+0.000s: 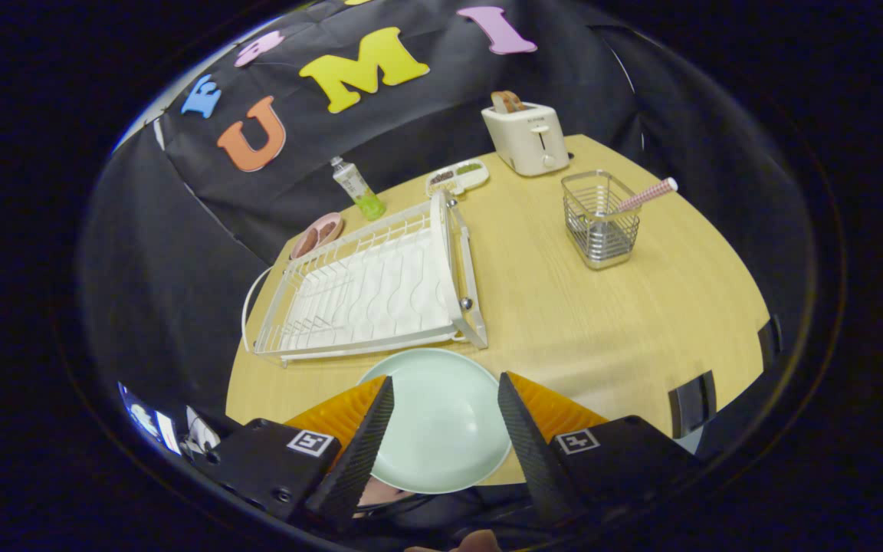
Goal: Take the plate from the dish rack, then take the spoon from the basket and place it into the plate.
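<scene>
So here's where I'm at: my gripper (445, 399) has its jaws spread wide apart, nothing clamped between them. The pale green plate (441, 425) sits flat on the wooden table (610, 330) at the bottom centre of the frame, showing in the gap between my fingers and just below them, and I can't tell if either finger actually touches it. Right behind the plate, middle left of the frame, is the white dish rack (372, 295), tilted a bit in this view, with no dishes in its slots. Over in the upper right sits the wire basket (601, 218), well apart from the plate, and the spoon (645, 195) is leaning out of it, its pink striped handle poking up toward the right. Further back at top centre there's a cream toaster (526, 138) with bread in it, a small divided snack tray (457, 178) beside it, a clear bottle (359, 189) with green stuff, and a pink bowl (317, 234) near the rack's far corner.
</scene>
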Motion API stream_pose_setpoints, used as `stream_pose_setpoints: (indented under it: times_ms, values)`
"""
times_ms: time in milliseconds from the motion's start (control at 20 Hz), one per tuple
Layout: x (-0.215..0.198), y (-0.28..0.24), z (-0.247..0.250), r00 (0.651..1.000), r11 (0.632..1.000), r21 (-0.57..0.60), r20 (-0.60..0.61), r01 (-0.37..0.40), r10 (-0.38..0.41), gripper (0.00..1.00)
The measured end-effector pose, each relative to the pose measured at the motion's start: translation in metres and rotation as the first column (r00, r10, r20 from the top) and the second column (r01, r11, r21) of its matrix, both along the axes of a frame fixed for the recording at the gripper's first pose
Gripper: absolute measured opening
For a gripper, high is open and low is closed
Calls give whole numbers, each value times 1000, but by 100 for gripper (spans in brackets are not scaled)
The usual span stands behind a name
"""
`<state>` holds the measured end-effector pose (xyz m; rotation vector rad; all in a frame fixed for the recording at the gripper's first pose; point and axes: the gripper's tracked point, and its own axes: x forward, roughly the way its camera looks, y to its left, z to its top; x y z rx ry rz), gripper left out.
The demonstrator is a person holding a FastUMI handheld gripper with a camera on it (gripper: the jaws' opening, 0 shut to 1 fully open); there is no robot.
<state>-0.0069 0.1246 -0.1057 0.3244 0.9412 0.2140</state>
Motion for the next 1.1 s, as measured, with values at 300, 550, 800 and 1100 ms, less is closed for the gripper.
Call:
stream_pose_setpoints:
  times_ms: [300, 550, 800, 1100]
  values:
    - [9, -82, 57, 808, 956, -237, 589, 170, 2, 91]
    - [-2, -123, 53, 649, 932, -221, 761, 287, -19, 96]
    - [27, -174, 38, 635, 924, -188, 769, 333, -72, 95]
    - [92, -205, 8, 687, 932, -208, 724, 296, -56, 95]
